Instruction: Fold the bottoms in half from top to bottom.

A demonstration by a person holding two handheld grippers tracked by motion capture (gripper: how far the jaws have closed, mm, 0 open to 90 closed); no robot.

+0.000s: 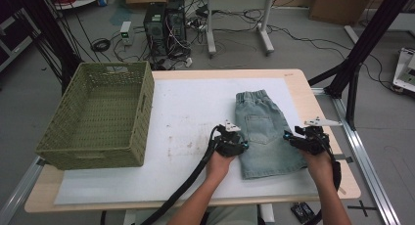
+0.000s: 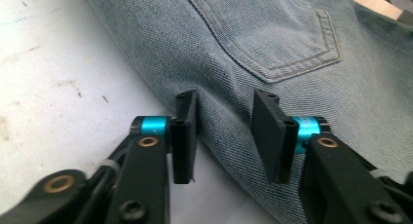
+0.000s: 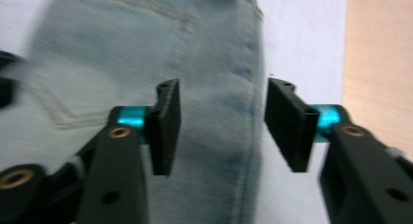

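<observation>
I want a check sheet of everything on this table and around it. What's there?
Surface: white mat on a wooden table, a few brown stains.
Job's things: folded denim shorts lying flat; green woven basket at the left, empty.
Clutter: nothing seen.
Grippers: left gripper and right gripper each straddle a side edge of the shorts, jaws apart, not pinching.
Cables: black cable trailing from the left gripper.
Surroundings: computer towers, loose wires, cardboard boxes on the floor.

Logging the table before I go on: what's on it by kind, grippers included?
Denim shorts: 1
Green basket: 1
White mat: 1
Grippers: 2, left gripper and right gripper, each at one side of the shorts
Total: 5
</observation>
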